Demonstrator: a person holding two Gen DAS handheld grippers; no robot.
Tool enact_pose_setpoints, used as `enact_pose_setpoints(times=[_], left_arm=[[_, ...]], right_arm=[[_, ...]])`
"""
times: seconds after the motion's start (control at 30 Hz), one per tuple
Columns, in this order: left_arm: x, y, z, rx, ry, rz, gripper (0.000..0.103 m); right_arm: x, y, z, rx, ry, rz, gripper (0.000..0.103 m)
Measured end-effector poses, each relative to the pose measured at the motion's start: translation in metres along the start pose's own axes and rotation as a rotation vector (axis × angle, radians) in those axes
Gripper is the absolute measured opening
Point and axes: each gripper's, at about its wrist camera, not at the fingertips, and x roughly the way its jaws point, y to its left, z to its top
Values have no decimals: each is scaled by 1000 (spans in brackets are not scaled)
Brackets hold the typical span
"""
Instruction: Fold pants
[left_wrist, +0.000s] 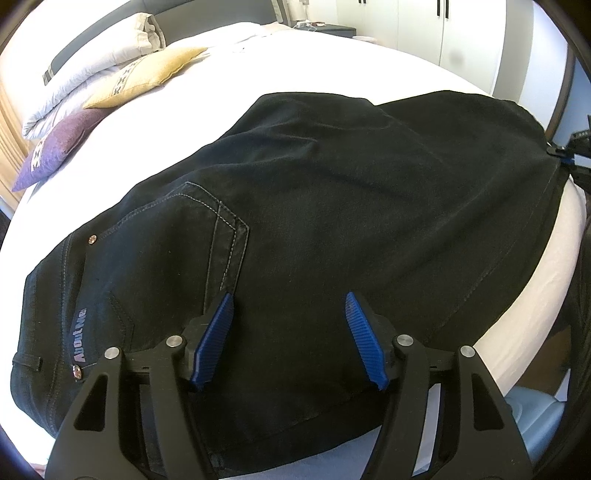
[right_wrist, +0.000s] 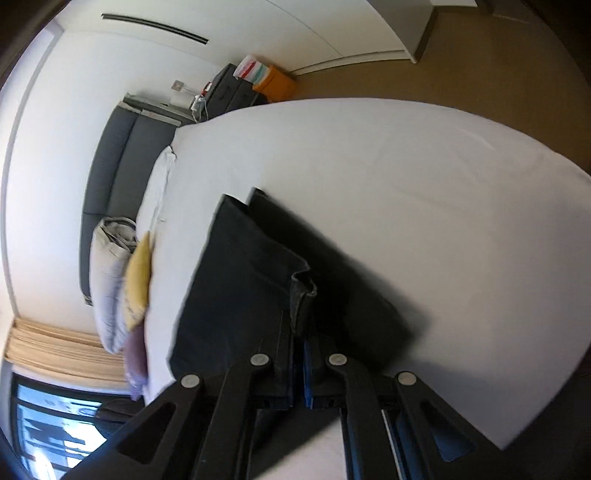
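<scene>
One bit of lettering shows up in the left wrist view: pale grey letters reading "About Me", running sideways along the waist end of the black pants, near left, between two small metal rivets. The final letters curl away and blur, so that reading is not certain. In the right wrist view nothing can be read.

- Pants: black matt denim, pale stitching.
- Bed sheet: smooth white cloth.
- Left gripper: matt black plastic, ribbed blue pads, metal pins.
</scene>
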Motion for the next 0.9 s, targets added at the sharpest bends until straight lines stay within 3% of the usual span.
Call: enact_pose_setpoints(times=[0.4, 0.5, 0.6, 0.63, 0.73, 0.83, 0.9], left_arm=[[-8, -14, 7, 48, -20, -8, 63], [-5, -15, 8, 57, -24, -7, 69], [4, -7, 6, 12, -35, -6, 82], [6, -2, 6, -19, -34, -8, 88], [5, 1, 7, -23, -31, -14, 88], [4, 6, 7, -12, -32, -9, 88], [1, 11, 3, -23, -37, 12, 88]], right_arm=[[-5, 2, 6, -51, -40, -28, 4], [-11, 4, 10, -59, -53, -25, 4], [16, -3, 12, -97, 60, -56, 1], [19, -11, 12, -79, 61, -39, 1], [14, -16, 12, -60, 54, -6, 2], [2, -16, 22, -43, 65, -25, 11], [-18, -13, 33, -53, -13, -104, 32]])
